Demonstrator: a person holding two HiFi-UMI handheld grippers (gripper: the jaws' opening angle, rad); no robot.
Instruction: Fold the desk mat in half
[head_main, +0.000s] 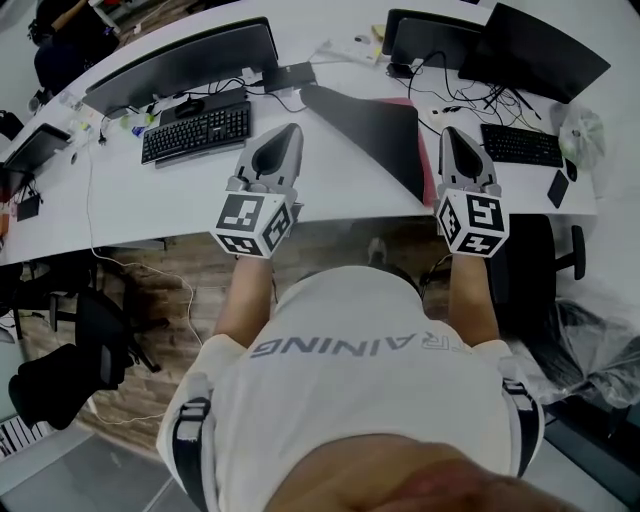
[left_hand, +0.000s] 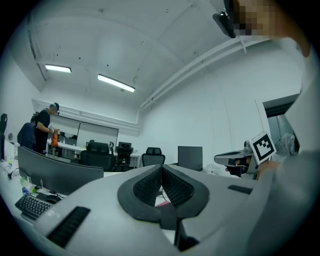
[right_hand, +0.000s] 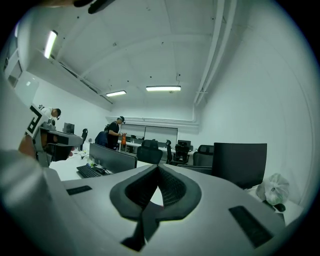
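Observation:
The desk mat (head_main: 368, 128) lies on the white desk (head_main: 150, 205) between my two grippers, dark side up, with a pink strip (head_main: 428, 186) showing along its right edge. My left gripper (head_main: 289, 130) hovers over the desk left of the mat, its jaws closed tip to tip with nothing between them. My right gripper (head_main: 451, 131) is held just right of the mat's pink edge, also shut and empty. In the left gripper view the left gripper (left_hand: 161, 168) has its ribbed pads meeting; in the right gripper view the right gripper (right_hand: 157, 168) looks the same. Both point level across the room.
A black keyboard (head_main: 196, 130) and a monitor (head_main: 185, 60) stand left of the mat. A second keyboard (head_main: 522, 145), monitors (head_main: 535, 50), a phone (head_main: 557, 187) and a plastic bag (head_main: 582, 135) are at the right. An office chair (head_main: 545, 260) stands beside me. A person (right_hand: 115, 132) stands at a far desk.

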